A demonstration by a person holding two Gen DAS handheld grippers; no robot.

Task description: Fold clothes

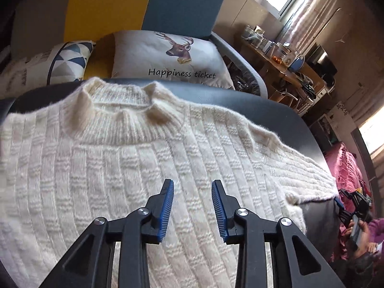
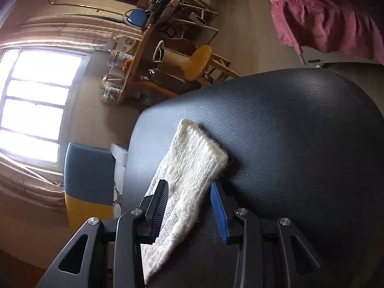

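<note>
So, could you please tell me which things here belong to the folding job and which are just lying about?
Job: sweater, its sleeve, left tongs, right tongs, dark table.
Lying about: deer cushion, patterned cushion, stool, pink cloth.

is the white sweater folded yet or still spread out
Mostly spread: the sweater lies flat, collar up, on the dark table, one sleeve stretched sideways. Its far side is out of view.

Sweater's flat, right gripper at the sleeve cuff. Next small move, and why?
Probably close the right gripper on the sleeve cuff. The cuff lies between its open pads, not pinched, flat on the dark tabletop. The left gripper hovers open and empty over the sweater body, so the sleeve fold seems to come first.
</note>
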